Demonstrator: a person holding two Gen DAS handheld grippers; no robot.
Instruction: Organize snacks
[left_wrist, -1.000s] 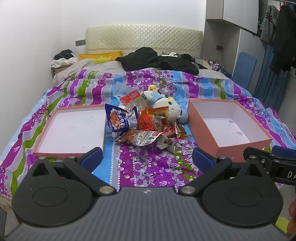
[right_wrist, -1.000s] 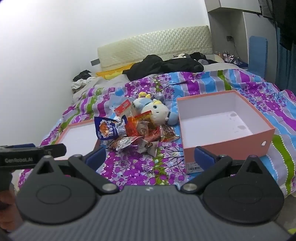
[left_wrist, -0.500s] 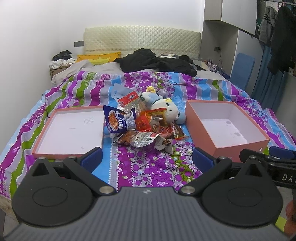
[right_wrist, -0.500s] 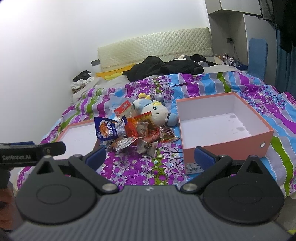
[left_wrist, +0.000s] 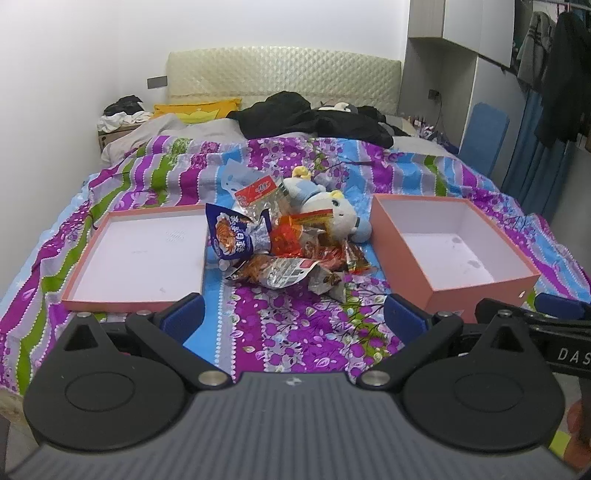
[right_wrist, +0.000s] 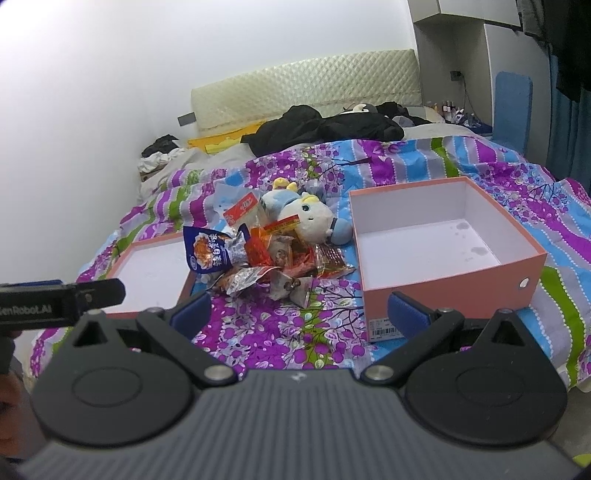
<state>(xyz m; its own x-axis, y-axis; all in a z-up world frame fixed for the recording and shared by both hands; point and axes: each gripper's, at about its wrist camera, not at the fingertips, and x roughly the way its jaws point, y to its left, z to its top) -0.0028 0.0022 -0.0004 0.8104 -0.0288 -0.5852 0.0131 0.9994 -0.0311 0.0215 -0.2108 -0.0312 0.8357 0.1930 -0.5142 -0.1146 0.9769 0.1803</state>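
A heap of crinkled foil and plastic snack packets (left_wrist: 284, 251) is seen lying on the flower-patterned purple, blue and green bedspread (left_wrist: 295, 325), between a shallow salmon-pink cardboard lid (left_wrist: 144, 254) on the left and a deeper salmon-pink cardboard box (left_wrist: 450, 251) on the right. A white and blue plush toy (left_wrist: 332, 214) is tucked against the far side of the heap. Both containers are seen to hold nothing.

The left claw (left_wrist: 293, 317) is held with its blue-padded fingers spread wide and nothing between them; the right claw (right_wrist: 301, 314) is likewise spread and empty. Both are kept at the near edge of the bed, well apart from the heap.

The heap lies straight ahead of the left claw and ahead and slightly left of the right claw. Its nearest member, a silver-backed packet (left_wrist: 280, 271), is laid with its long axis running left to right, across the line of approach. Neither claw can be said to be clearly nearer; the left is judged better aligned for a first pick, which has not yet begun
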